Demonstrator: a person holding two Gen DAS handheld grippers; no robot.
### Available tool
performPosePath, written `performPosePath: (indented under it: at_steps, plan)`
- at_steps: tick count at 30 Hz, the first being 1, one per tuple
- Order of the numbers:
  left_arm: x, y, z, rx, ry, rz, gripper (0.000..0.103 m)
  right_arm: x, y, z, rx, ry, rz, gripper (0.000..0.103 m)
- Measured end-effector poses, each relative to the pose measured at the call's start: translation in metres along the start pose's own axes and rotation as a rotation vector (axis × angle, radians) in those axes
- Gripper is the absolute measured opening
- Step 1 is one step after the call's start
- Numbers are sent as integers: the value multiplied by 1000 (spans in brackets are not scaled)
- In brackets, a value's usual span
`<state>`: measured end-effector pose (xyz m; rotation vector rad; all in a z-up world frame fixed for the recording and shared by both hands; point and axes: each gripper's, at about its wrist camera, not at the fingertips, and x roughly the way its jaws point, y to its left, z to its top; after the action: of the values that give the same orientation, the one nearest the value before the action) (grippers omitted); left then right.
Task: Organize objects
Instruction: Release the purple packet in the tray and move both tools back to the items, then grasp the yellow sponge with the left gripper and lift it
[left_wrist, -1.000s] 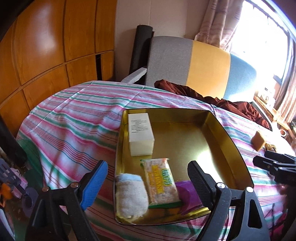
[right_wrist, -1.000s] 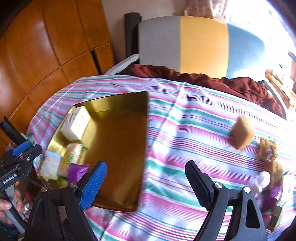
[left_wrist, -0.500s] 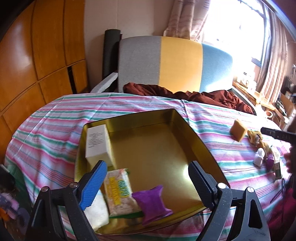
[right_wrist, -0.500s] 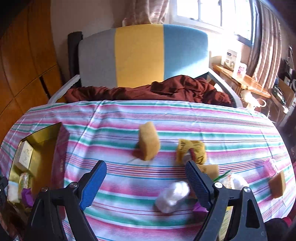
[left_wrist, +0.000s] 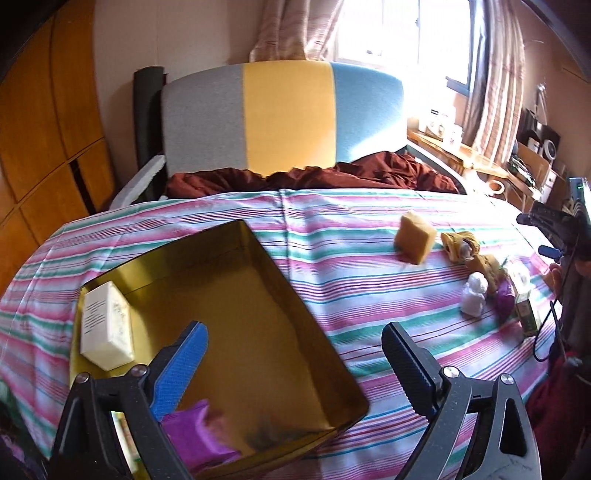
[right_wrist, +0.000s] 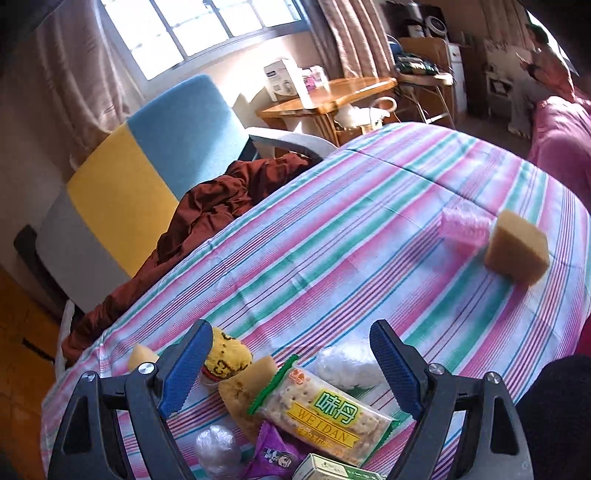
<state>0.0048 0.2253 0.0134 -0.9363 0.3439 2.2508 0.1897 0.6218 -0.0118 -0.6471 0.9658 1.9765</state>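
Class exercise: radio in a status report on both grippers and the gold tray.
Left gripper just opened wider, empty, over gold tray. Right gripper open, empty, above cracker packet. Purple packet in tray. Nothing blocking.

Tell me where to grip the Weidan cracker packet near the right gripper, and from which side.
Grip the cracker packet across its narrow width at mid-length, coming from above. It lies flat on the striped tablecloth, partly over a sponge piece, with its long edges free. The right gripper stands open over it; its fingers would probably need turning to straddle those edges.

Left gripper (left_wrist: 295, 363) just widened, empty; right gripper (right_wrist: 290, 363) open.
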Motion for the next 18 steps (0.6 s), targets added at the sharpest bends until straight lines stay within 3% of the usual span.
performPosePath:
  at_steps: [5,18]
  plan:
    - [21,-31,12,24,43,-59,96,-1,-21,3,115,14,56,89]
    - [84,-91,47,25,127,-164,96,-4,-35,5,240,-4,204,89]
